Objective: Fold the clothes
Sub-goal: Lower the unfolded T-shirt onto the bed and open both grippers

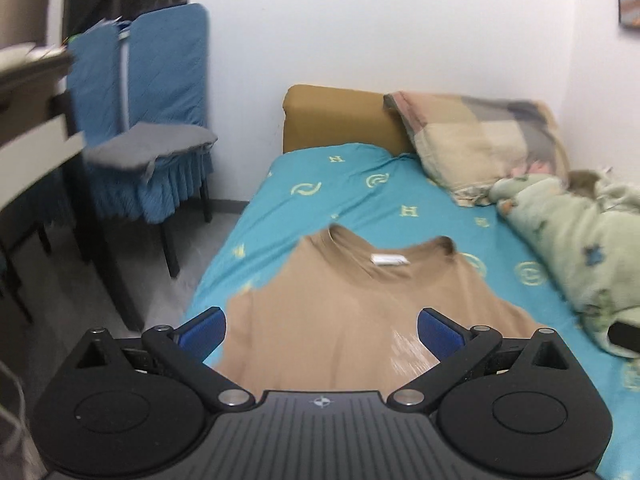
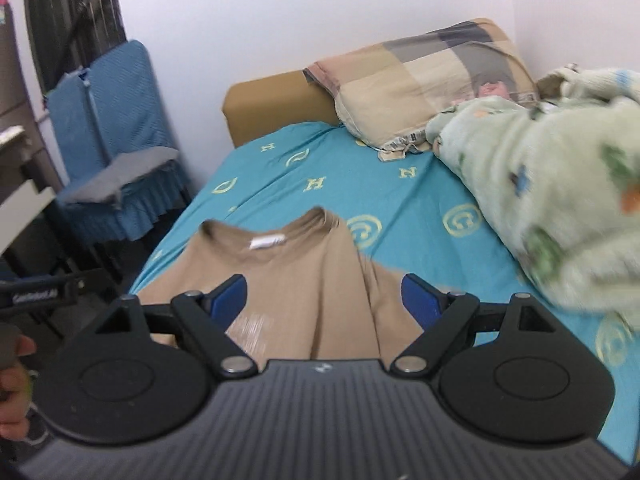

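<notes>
I have the tan shirt [image 1: 352, 312] lying on the teal bed sheet [image 1: 360, 184], collar toward the pillow [image 1: 480, 148], a long crease running down its right side. My left gripper [image 1: 322, 330] and right gripper [image 2: 325, 300] both hover above it with fingers spread wide, holding nothing. My worry is that if I pinch down now I catch the sheet along with the shirt, or only the top layer, and the fold drags crooked. The blanket [image 2: 552, 184] sits near the right edge and could snag a sleeve.
</notes>
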The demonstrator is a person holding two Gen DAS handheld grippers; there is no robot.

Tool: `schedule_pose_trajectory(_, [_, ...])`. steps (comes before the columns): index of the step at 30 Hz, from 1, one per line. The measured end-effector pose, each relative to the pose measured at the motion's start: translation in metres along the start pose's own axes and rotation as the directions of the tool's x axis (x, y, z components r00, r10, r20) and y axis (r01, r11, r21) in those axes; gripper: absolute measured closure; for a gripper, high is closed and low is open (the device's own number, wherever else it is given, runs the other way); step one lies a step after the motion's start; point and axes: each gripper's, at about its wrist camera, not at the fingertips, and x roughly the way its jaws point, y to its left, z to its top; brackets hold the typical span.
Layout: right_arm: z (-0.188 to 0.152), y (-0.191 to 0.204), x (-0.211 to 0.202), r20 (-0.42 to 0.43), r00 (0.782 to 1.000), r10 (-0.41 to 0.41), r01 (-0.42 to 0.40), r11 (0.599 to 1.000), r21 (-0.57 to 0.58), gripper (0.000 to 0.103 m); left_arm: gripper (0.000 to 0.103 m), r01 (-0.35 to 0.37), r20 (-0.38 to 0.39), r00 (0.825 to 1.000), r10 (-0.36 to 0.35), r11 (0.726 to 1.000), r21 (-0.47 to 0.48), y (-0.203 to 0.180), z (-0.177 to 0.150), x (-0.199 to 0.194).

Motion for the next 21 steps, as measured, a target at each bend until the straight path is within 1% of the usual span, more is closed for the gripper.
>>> schedule_pose_trajectory(2, [-0.022, 0.002, -0.035, 0.031, 1.000, 0.006, -0.005, 1.000, -0.015, 0.017, 0.000, 0.008, 0.018, 1.000, -0.007, 0.999, -0.038, -0.003, -0.020, -0.040])
schedule_pose_trajectory(4, [-0.044, 0.003, -0.067, 0.064, 0.998, 0.014, -0.013, 1.000, -0.025, 0.017, 0.000, 0.028, 0.028, 0.999, -0.026, 0.998, -0.050, -0.001, -0.046, -0.071])
schedule_pose_trajectory(6, [-0.062, 0.004, -0.088, 0.081, 0.996, 0.026, -0.025, 1.000, -0.017, 0.018, 0.000, 0.045, 0.020, 0.999, -0.044, 0.996, -0.071, 0.004, -0.073, -0.086])
schedule_pose_trajectory(8, [-0.075, 0.006, -0.102, 0.076, 0.997, 0.035, -0.034, 0.999, -0.007, 0.018, 0.000, 0.044, -0.013, 0.999, -0.046, 0.991, -0.125, 0.016, -0.092, -0.092])
schedule_pose_trajectory(10, [-0.079, 0.007, -0.111, 0.089, 0.994, 0.062, -0.063, 0.998, 0.002, 0.037, 0.001, 0.025, -0.058, 0.998, -0.039, 0.976, -0.216, 0.031, -0.101, -0.089])
schedule_pose_trajectory(12, [-0.082, 0.009, -0.117, 0.105, 0.991, 0.086, -0.087, 0.996, -0.004, 0.042, 0.001, 0.015, -0.068, 0.997, -0.039, 0.950, -0.312, 0.049, -0.103, -0.081])
schedule_pose_trajectory(15, [-0.085, 0.009, -0.116, 0.140, 0.985, 0.096, -0.094, 0.995, -0.018, 0.042, 0.002, -0.015, -0.078, 0.997, -0.018, 0.915, -0.403, 0.071, -0.101, -0.057])
schedule_pose_trajectory(17, [-0.086, 0.007, -0.109, 0.151, 0.983, 0.102, -0.100, 0.995, -0.025, 0.041, 0.005, -0.034, -0.081, 0.997, -0.003, 0.894, -0.447, 0.083, -0.100, -0.037])
schedule_pose_trajectory(19, [-0.085, 0.004, -0.100, 0.128, 0.987, 0.093, -0.094, 0.996, 0.006, 0.034, 0.008, -0.052, -0.084, 0.996, 0.012, 0.870, -0.490, 0.095, -0.099, -0.016])
schedule_pose_trajectory(21, [-0.084, -0.003, -0.090, 0.101, 0.991, 0.090, -0.096, 0.993, 0.062, 0.034, 0.011, -0.070, -0.089, 0.996, 0.027, 0.844, -0.532, 0.107, -0.097, 0.004])
